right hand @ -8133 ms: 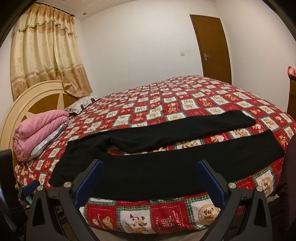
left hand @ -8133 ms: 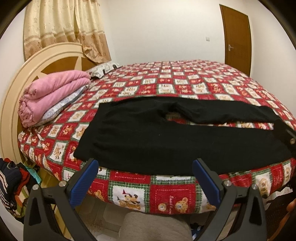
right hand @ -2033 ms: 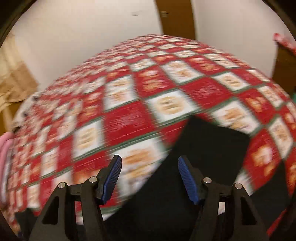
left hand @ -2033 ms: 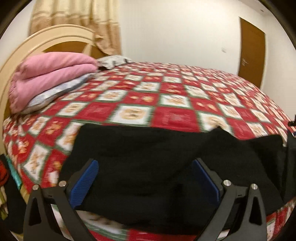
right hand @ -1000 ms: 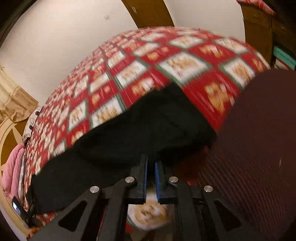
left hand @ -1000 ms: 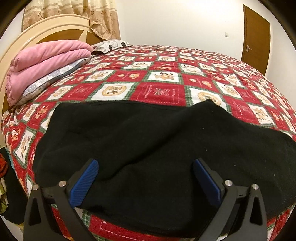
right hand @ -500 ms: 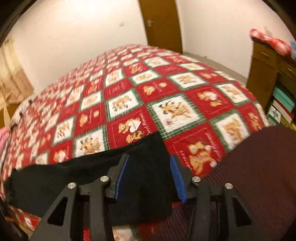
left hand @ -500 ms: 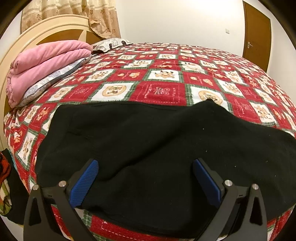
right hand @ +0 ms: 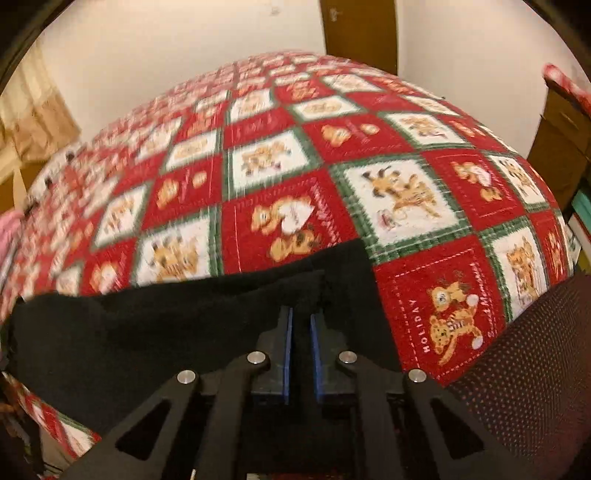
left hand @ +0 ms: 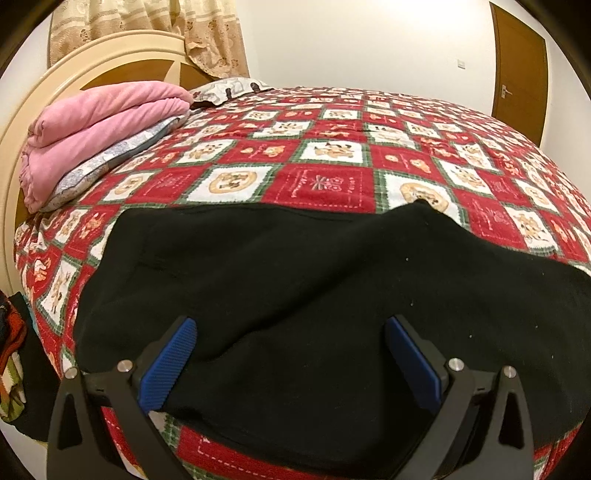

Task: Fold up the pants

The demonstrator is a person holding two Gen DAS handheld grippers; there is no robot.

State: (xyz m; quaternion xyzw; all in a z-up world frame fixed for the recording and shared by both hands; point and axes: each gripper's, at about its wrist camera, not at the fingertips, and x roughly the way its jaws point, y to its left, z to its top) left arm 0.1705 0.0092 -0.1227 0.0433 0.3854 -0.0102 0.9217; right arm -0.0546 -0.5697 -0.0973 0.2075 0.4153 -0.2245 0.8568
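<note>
Underneath, black pants [left hand: 314,295] cover a red checkered bedspread [left hand: 325,181].

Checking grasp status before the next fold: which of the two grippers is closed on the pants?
The right gripper: its blue pads are nearly together, pinching the leg end of the black pants. The left gripper hovers wide open over them.

A home bedroom: a bed [left hand: 332,162] under a red patchwork holiday quilt, a curved cream headboard [left hand: 110,51], a folded pink blanket [left hand: 99,122] on a pillow, beige curtains [left hand: 147,22] and a brown wooden door [left hand: 519,70]
</note>
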